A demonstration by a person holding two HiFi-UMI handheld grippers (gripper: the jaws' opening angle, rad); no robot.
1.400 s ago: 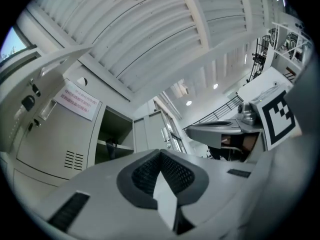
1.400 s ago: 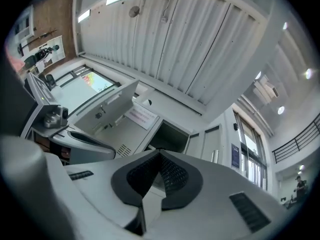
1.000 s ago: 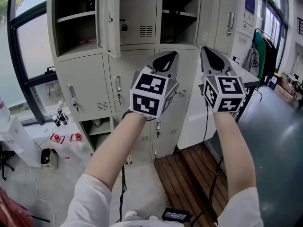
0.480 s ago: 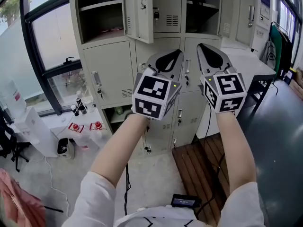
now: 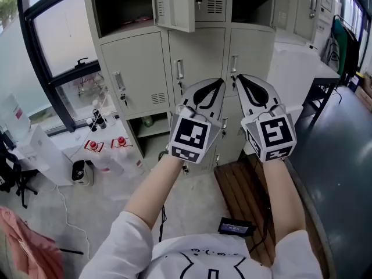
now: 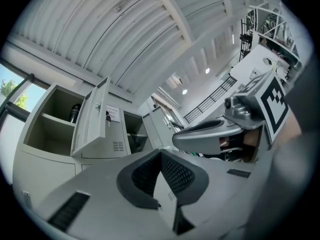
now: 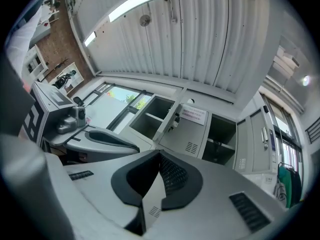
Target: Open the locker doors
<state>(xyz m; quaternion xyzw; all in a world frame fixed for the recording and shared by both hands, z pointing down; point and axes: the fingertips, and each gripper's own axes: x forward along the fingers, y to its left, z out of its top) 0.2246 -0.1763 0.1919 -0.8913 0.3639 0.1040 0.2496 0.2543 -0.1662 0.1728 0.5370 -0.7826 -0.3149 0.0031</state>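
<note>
Facing outward, locker doors (image 5: 135,68) upright.

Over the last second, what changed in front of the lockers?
The left gripper and the right gripper came down side by side along the locker front, from the top edge of the middle row to its lower part. Neither took hold of anything. Unchanged: both stay shut and empty, the upper door hangs open, and the middle doors are closed.
</note>
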